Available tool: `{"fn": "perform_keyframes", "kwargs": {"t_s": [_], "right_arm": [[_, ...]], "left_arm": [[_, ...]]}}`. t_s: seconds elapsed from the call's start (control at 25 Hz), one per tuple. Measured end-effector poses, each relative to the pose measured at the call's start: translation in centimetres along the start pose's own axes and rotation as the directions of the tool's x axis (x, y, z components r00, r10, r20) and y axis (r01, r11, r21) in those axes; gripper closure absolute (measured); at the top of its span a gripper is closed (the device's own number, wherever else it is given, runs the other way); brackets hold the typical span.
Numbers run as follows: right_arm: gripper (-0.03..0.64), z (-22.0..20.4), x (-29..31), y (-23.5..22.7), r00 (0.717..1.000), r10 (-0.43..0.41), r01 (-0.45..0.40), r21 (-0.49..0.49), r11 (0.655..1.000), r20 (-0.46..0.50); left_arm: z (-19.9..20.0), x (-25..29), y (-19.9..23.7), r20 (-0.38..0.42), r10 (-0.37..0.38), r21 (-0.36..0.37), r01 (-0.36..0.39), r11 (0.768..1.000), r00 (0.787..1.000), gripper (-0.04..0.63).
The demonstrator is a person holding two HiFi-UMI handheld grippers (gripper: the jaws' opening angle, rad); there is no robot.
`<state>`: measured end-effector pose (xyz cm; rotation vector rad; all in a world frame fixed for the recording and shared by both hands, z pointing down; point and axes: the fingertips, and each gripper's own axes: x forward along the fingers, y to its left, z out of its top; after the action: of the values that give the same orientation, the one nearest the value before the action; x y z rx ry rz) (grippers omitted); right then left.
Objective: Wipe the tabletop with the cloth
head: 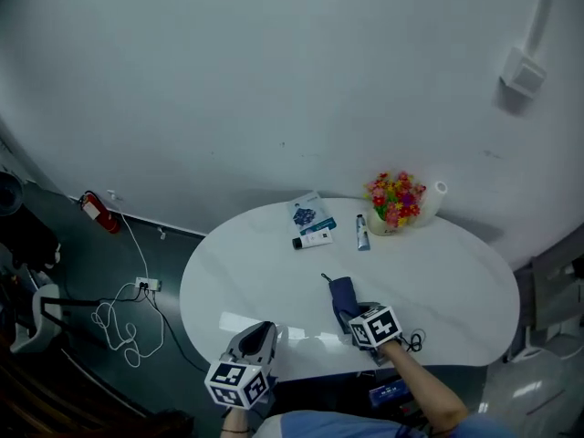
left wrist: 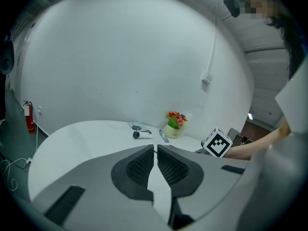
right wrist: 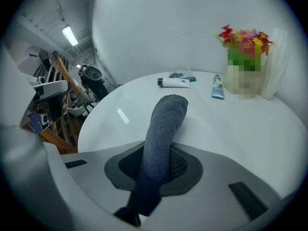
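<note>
White wall filling the background, dark floor down to the left, and a glossy white oval desk sitting in the middle of it all. A red fire extinguisher is leaning by the wall, and a power strip is trailing white cables across the floor.

Over at the far side of the desk, a pot of bright flowers is standing with a small blue tube just beside it, then a white tube and a printed leaflet lying close together.

Now the action. The right tongs are clenching the dark blue cloth, rolled into a long bunch, its free end reaching forward and resting on the desk. From the head view it is lying near the front edge, right of centre. The left tongs are hovering at the front edge on the left, pinched together with nothing between them, well apart from the cloth.

As for progress, I'm judging this as early going: the cloth is in hand and touching down, but the desk is showing no wipe marks or damp streaks I can make out, so how much is already covered is unclear. The broad left half and the far strip around the clutter are looking like the work left.
</note>
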<state>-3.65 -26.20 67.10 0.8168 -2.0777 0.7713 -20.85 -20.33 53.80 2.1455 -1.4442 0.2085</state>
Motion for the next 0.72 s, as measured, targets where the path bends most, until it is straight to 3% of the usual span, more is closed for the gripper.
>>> {"fn": "perform_keyframes", "kwargs": {"t_s": [0.4, 0.72], "right_arm": [[0.547, -8.2, -9.5, -16.4, 0.992, -0.127, 0.124, 0.12, 0.985, 0.024], [0.547, -15.0, -16.8, -27.2, 0.975, -0.221, 0.211, 0.212, 0.954, 0.023]], "left_arm": [[-0.5, 10.9, -15.2, -0.048, -0.143, 0.078, 0.146, 0.986, 0.989, 0.572], [-2.5, 17.2, -29.2, -0.096, -0.296, 0.105, 0.305, 0.947, 0.95, 0.572]]}}
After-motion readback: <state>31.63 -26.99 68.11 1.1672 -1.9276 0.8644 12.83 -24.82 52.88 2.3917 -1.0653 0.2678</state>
